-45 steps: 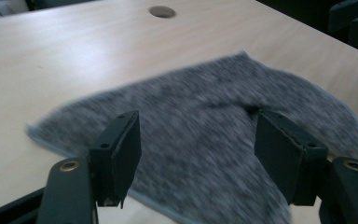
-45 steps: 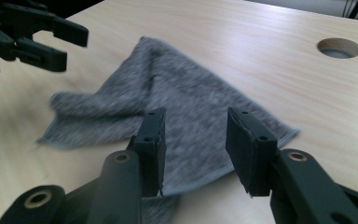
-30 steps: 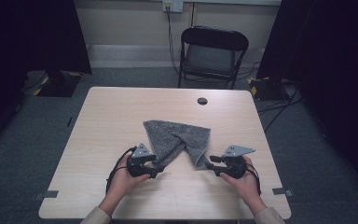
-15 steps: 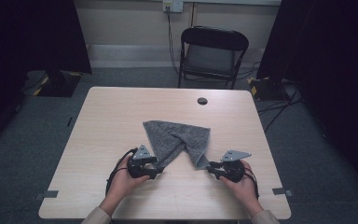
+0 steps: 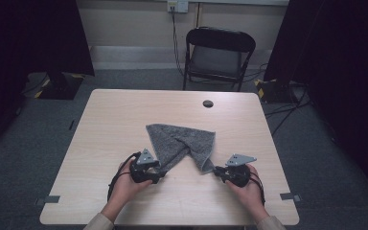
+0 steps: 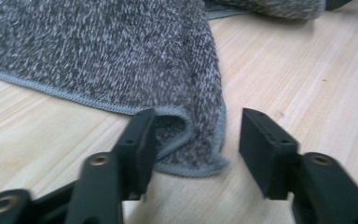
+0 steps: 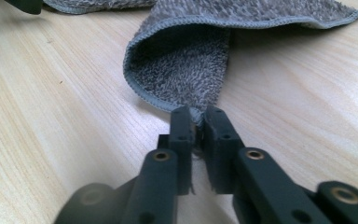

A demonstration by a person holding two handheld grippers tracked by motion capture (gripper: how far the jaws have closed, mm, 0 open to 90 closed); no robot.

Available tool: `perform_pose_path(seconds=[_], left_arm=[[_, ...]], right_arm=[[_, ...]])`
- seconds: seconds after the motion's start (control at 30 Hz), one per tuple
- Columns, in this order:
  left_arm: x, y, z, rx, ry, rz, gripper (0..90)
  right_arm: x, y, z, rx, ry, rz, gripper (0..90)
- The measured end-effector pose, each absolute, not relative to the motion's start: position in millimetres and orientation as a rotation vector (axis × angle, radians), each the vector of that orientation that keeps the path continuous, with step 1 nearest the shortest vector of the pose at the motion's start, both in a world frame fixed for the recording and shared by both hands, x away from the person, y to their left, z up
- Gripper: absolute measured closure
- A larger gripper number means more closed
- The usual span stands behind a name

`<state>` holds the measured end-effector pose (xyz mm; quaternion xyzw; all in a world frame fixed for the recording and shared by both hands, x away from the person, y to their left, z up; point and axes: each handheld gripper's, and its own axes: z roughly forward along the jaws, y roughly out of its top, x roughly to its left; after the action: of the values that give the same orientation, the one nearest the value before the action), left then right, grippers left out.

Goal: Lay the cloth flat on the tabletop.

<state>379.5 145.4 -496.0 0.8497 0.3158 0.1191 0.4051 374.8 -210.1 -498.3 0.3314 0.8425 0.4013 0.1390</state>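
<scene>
Right tool [image 5: 217,170] nearer, towel [image 5: 182,143] corner pinched

No legible text, label, brand, number or sign appears in any view. The grey towel [image 5: 182,143] carries no visible tag or print. The black jaws of the left gripper [image 6: 196,140] and the right gripper [image 7: 198,128] show bare screw holes without markings. The wooden table [image 5: 115,120], at the centre of the frame in the high view, bears no lettering.
</scene>
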Motion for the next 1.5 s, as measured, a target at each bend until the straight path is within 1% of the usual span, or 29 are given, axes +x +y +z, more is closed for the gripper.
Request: perform_pose_path(seconds=[0.07,0.2,0.27,0.4,0.43,0.63,0.83,0.93,1.0,1.03,1.07,1.13,1.33,1.5], left_arm=[[379,147,-493,2.142,0.806,0.269,45.8],[374,153,-474,2.107,0.780,0.265,45.9],[371,152,-470,2.101,0.766,0.260,45.9],[368,146,-475,2.134,0.741,0.228,46.9],[367,144,-477,2.142,0.740,0.221,48.9],[368,140,-492,2.193,0.746,0.237,53.8],[372,140,-493,2.193,0.765,0.296,66.1],[374,140,-492,2.206,0.783,0.313,76.1],[376,142,-491,2.205,0.795,0.307,81.5],[377,143,-491,2.197,0.809,0.292,86.1],[377,145,-490,2.203,0.808,0.293,88.8],[378,149,-485,2.185,0.831,0.279,89.1],[379,167,-467,2.124,0.845,0.294,89.6],[375,180,-463,2.100,0.862,0.282,89.6]], right_arm=[[375,-210,-498,0.965,2.438,1.166,85.6],[376,-213,-498,0.988,2.442,1.196,87.0],[377,-213,-498,0.993,2.443,1.211,87.6],[378,-212,-495,1.007,2.452,1.228,88.2],[377,-212,-493,1.001,2.448,1.234,88.3],[376,-211,-492,1.007,2.449,1.247,88.3],[376,-213,-493,1.016,2.449,1.271,88.3],[377,-215,-492,1.036,2.441,1.289,88.3],[378,-216,-492,1.035,2.442,1.292,88.3],[378,-217,-492,1.038,2.442,1.290,88.3],[378,-218,-491,1.043,2.436,1.294,88.3],[379,-219,-490,1.044,2.433,1.298,88.3],[383,-233,-483,1.093,2.412,1.340,88.2],[382,-243,-480,1.132,2.421,1.355,88.1]])
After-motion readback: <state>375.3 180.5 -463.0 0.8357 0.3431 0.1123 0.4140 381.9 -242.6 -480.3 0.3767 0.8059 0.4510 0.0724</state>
